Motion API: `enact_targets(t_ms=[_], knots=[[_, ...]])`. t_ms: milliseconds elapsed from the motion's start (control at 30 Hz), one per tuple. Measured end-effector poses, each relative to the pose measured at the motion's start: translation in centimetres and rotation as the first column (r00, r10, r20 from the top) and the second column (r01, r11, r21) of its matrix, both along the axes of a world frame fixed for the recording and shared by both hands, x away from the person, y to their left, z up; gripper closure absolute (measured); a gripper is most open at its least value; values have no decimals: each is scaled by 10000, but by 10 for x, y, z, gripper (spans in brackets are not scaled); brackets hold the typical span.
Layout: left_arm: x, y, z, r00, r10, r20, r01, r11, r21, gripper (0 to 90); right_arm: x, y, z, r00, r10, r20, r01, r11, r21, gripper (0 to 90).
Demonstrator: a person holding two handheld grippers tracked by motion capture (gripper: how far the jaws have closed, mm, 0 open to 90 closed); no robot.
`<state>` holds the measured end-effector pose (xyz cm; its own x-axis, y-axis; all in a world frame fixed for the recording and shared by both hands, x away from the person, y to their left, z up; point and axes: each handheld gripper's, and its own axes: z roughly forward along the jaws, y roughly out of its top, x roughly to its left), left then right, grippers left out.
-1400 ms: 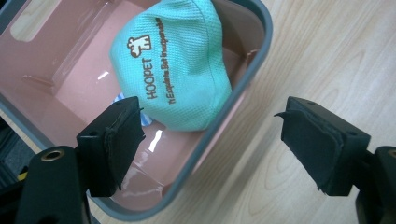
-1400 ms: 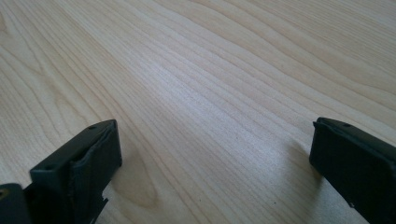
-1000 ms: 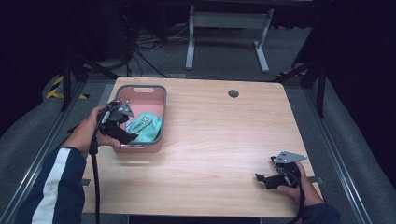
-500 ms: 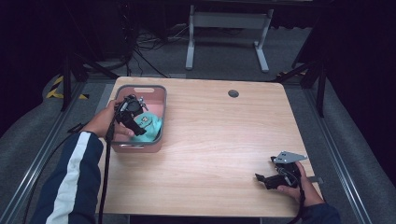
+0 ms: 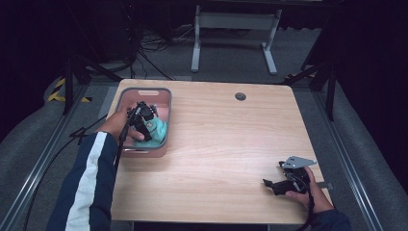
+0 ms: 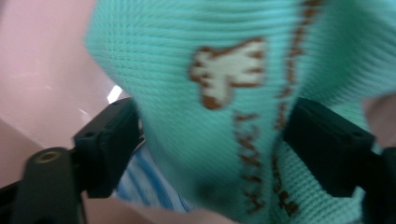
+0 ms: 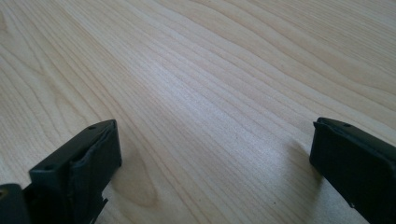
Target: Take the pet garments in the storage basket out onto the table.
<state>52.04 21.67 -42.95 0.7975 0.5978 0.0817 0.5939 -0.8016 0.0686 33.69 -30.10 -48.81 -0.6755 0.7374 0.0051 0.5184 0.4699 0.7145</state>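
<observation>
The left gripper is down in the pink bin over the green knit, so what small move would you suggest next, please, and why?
Probably close the left gripper: its jaws stand open on either side of the green knit in the bin, and the fabric already fills the gap. The right gripper rests open over bare table.

You are looking at one table, one bin and two grippers.
You are holding one gripper point(image 5: 139, 117) in your left hand and one point(image 5: 279, 183) in your right, two in all; one wooden table point(image 5: 226, 144) is carrying one pink bin point(image 5: 126, 101), with one mint knitted cloth point(image 6: 196, 93) and one blue-striped piece point(image 6: 140, 186) lying inside.
</observation>
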Motion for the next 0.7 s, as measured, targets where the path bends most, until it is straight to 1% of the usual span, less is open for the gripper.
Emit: enact_targets(t_ms=[33,67,100,133,167,200,267,333,433,500,633,667,700], knots=[[1,-1,-4,9998,78,-199,-75,9999,145,172,0,0,0,10000,-6,-1,6,10000,6,20],[2,-1,-8,9991,171,-390,-165,9998,147,168,0,0,0,10000,2,-7,-2,10000,-9,20],[4,-2,-10,9988,259,-410,-250,9994,229,101,0,0,0,10000,-16,-8,16,10000,-15,20],[5,-2,-11,9980,429,-467,-419,9989,231,62,0,0,0,10000,-24,-5,24,10000,-15,20],[6,-1,-11,9968,473,-638,-463,9988,175,52,0,0,0,10000,-23,-3,23,10000,-14,20],[7,-1,-12,9951,601,-786,-600,9982,35,62,0,0,0,10000,-26,-4,26,10000,-15,20],[7,1,-11,9925,648,-1039,-670,9976,-178,112,0,0,0,10000,-23,-2,23,10000,-14,20],[6,1,-10,9932,545,-1027,-571,9981,-224,138,0,0,0,10000,-26,-9,26,10000,-14,20],[5,-3,-7,9937,207,-1104,-227,9996,-172,220,0,0,0,10000,-25,-7,25,10000,-13,20],[3,-6,-4,9933,-65,-1157,44,9998,-184,324,0,0,0,10000,-24,-1,24,10000,-14,20],[0,-10,-1,9947,-4,-1029,-28,9995,-302,565,0,0,0,10000,-19,-6,19,10000,-2,19],[-2,-13,-1,9962,53,-875,-82,9994,-330,565,0,0,0,10000,-19,-6,19,10000,-2,19],[-3,-14,0,9965,20,-837,-50,9994,-354,605,0,0,0,10000,-16,1,16,10000,-1,19]])
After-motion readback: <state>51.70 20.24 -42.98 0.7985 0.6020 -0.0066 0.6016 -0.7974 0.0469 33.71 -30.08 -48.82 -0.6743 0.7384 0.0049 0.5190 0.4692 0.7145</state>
